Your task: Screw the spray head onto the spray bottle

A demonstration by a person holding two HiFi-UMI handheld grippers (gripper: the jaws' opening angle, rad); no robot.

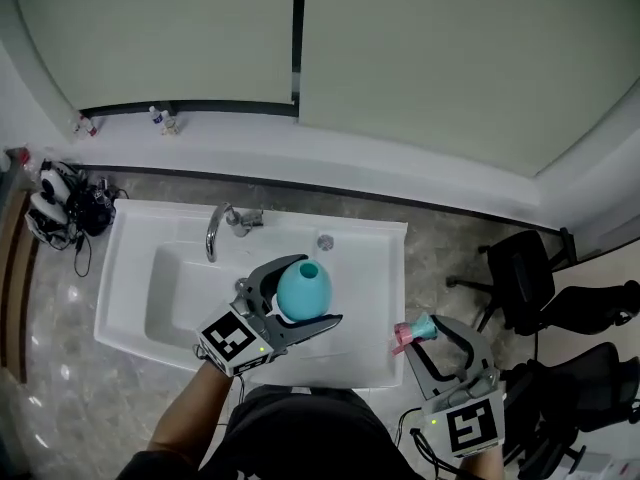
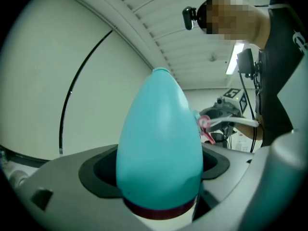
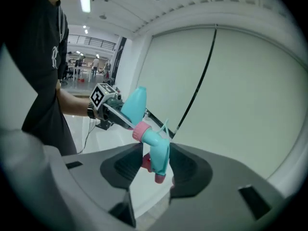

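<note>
Now, the left gripper (image 1: 318, 290) has its jaws spread wide around the belly of the teal, egg-shaped spray bottle (image 1: 302, 290), clamped on both sides, with the bottle's open neck pointing up. It hangs above the near right part of the white sink (image 1: 130, 298), on the near side of the faucet (image 1: 215, 230). Over on the right, the right gripper (image 1: 424, 336) has its jaws about half closed, pinching the teal and pink spray head (image 1: 412, 332) between the dark pads, pink collar out front. Head and bottle are well apart, the head beyond the sink's right edge.
</note>
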